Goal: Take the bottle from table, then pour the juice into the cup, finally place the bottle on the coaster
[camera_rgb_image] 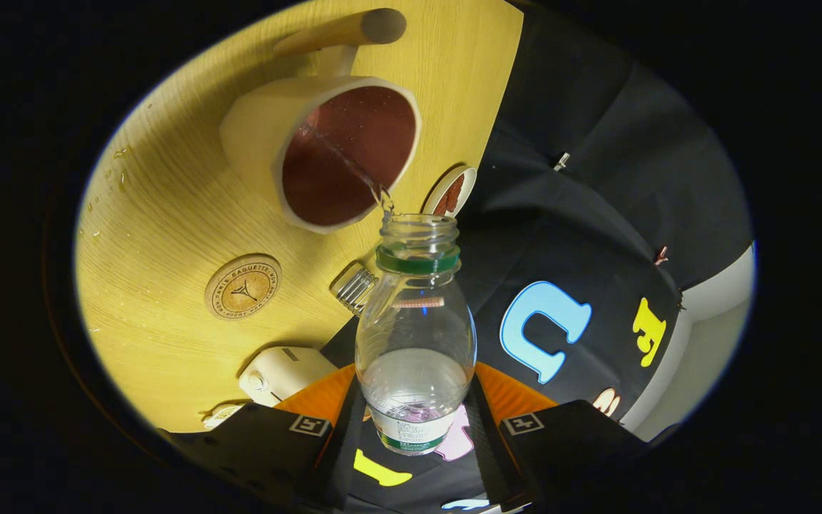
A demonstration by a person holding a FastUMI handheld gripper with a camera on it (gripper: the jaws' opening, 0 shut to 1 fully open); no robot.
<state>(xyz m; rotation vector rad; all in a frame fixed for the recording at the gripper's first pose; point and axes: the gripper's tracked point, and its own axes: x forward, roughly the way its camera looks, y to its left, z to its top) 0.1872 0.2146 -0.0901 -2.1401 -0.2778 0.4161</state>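
My gripper (414,428) is shut on the lower part of a clear plastic bottle (415,335) with a green neck ring and no cap. The bottle is tipped, and a thin stream of clear liquid runs from its mouth into a cream cup (325,153) with a dark red inside, which stands just beyond the bottle on the wooden table (168,214). Some liquid is left in the bottle's lower part. A round cork coaster (243,287) with a printed emblem lies on the table beside the cup, nearer to my fingers.
A wooden handle (343,32) sticks out beyond the cup. A small round coaster (450,191) with a brown picture lies by the table's edge near the bottle's mouth. A clear ribbed cap (354,287) and a cream box-shaped device (279,373) rest nearby. Droplets (108,178) dot the table.
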